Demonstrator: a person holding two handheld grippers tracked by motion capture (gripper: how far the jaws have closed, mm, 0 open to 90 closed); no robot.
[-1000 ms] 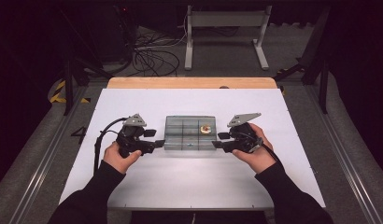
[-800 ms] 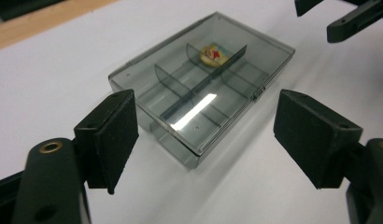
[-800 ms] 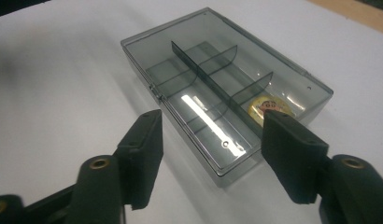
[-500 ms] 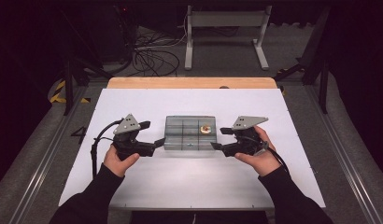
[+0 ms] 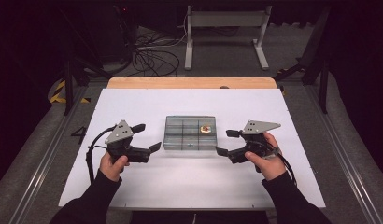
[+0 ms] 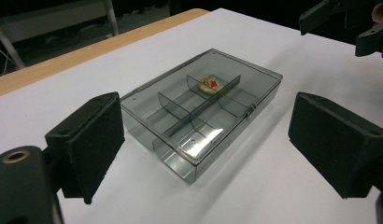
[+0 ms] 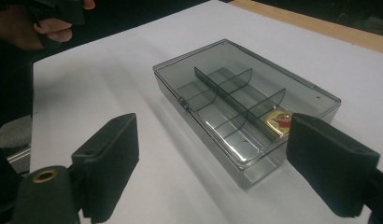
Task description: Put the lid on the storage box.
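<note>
Closed smoky compartment box, mid-table

The desk has a white top with a bare wooden strip along its far edge. A smoke-grey transparent compartment box with its lid closed lies flat near the centre of the white surface. A small dark object, too small to identify, rests on the wooden strip.

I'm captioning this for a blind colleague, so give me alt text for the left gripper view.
A smoky clear plastic compartment box with its lid shut lies on a white table, framed by the open black jaws of the left gripper, which do not touch it. One far compartment holds a small round cartoon badge. The right gripper shows at the top right corner.
</note>
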